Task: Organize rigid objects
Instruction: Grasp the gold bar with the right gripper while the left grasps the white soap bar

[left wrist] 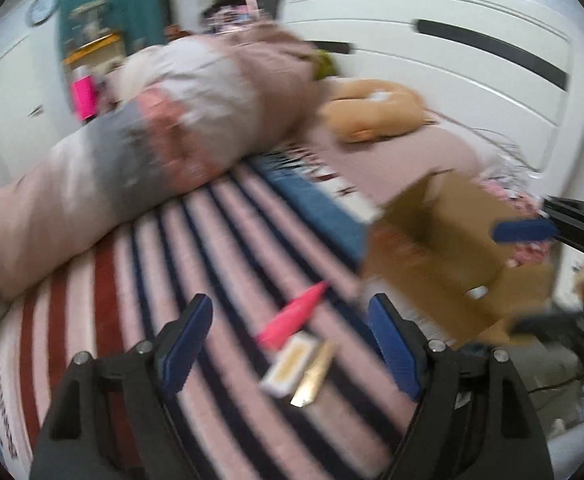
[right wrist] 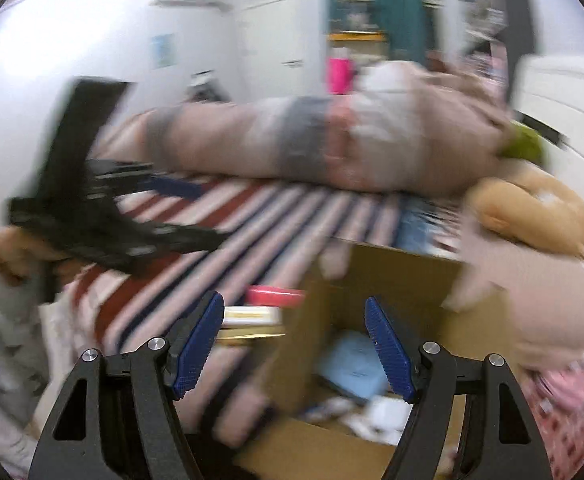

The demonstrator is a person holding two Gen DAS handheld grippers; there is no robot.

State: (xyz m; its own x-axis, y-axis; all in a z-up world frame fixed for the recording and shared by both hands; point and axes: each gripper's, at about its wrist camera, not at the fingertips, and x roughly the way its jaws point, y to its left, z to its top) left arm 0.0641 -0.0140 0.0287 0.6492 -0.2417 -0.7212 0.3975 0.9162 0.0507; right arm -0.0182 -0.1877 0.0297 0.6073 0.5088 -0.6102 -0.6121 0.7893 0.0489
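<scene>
Both views are motion-blurred. My left gripper (left wrist: 292, 344) is open and empty above a striped blanket (left wrist: 163, 280). Between its fingers lie a pink pointed object (left wrist: 292, 312), a white and gold box (left wrist: 289, 368) and a gold strip (left wrist: 316, 376). A brown cardboard box (left wrist: 444, 248) stands to the right. My right gripper (right wrist: 294, 344) is open and empty over that cardboard box (right wrist: 392, 280), which holds a light blue item (right wrist: 356, 364) and white bits. The pink object (right wrist: 273, 295) and white and gold box (right wrist: 251, 315) lie left of the box. The left gripper (right wrist: 187, 216) shows at the left.
A long rolled pink, grey and white duvet (left wrist: 163, 128) lies across the bed behind the blanket. A tan plush toy (left wrist: 372, 112) and a white headboard (left wrist: 472, 72) are at the back right. A pink cup (right wrist: 340, 74) stands behind the duvet.
</scene>
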